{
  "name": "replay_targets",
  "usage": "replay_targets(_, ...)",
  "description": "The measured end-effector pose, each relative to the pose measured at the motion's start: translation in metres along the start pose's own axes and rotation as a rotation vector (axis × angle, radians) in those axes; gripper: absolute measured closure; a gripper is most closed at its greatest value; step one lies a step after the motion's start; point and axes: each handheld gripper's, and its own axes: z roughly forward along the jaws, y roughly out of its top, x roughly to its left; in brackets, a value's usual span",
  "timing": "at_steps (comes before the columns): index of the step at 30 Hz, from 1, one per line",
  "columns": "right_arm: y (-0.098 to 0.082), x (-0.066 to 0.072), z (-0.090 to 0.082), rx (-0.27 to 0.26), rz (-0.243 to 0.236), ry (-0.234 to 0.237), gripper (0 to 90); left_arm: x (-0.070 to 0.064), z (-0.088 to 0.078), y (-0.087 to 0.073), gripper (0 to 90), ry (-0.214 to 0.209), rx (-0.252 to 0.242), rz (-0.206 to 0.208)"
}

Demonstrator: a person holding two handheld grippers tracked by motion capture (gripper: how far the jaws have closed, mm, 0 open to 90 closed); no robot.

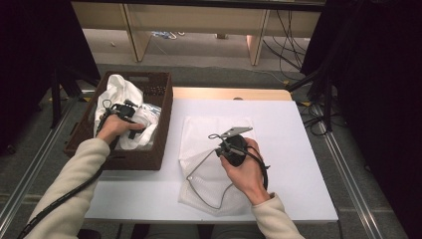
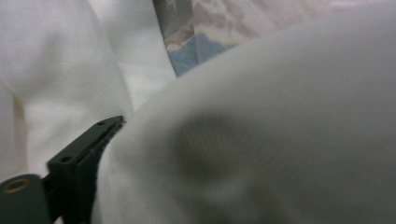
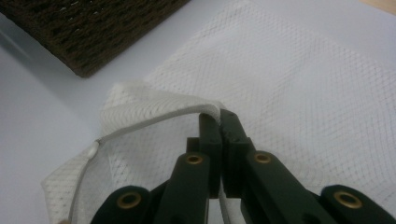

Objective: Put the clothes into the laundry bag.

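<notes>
Nearest the person, at about five o'clock on the white table top (image 1: 298, 149), the right gripper (image 1: 225, 145) has its black jaws pressed together on the corded rim of a flat white mesh laundry bag (image 1: 209, 149), lifting that edge a little off the table. In the right gripper view the jaws (image 3: 219, 126) pinch the bag's thick hem (image 3: 154, 119), with the rest of the netting spread flat beyond.

Farther off, at about ten o'clock, a dark brown woven basket (image 1: 159, 119) sits at the table's left edge. The left gripper (image 1: 130, 113) is down among the crumpled white cloth (image 1: 119, 92) inside it. In the left gripper view, white fabric (image 2: 280, 140) bulges against one black jaw; whether the jaws grip it I cannot tell.
</notes>
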Motion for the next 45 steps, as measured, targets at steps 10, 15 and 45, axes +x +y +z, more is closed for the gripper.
replay_targets(10, -0.001, 0.001, 0.0, 0.01, 0.009, 0.007, 90.0, 0.003, 0.001, -0.001, 37.6, -0.036, 0.005, -0.022)
replay_targets(15, 0.0, -0.001, -0.001, 0.009, 0.0, 0.003, 90.0, 0.002, -0.001, -0.001, 61.1, -0.058, -0.001, -0.016)
replay_targets(45, 0.001, -0.008, -0.006, -0.016, 0.016, -0.002, 90.0, -0.001, -0.13, -0.006, 75.5, -0.003, -0.8, 0.025)
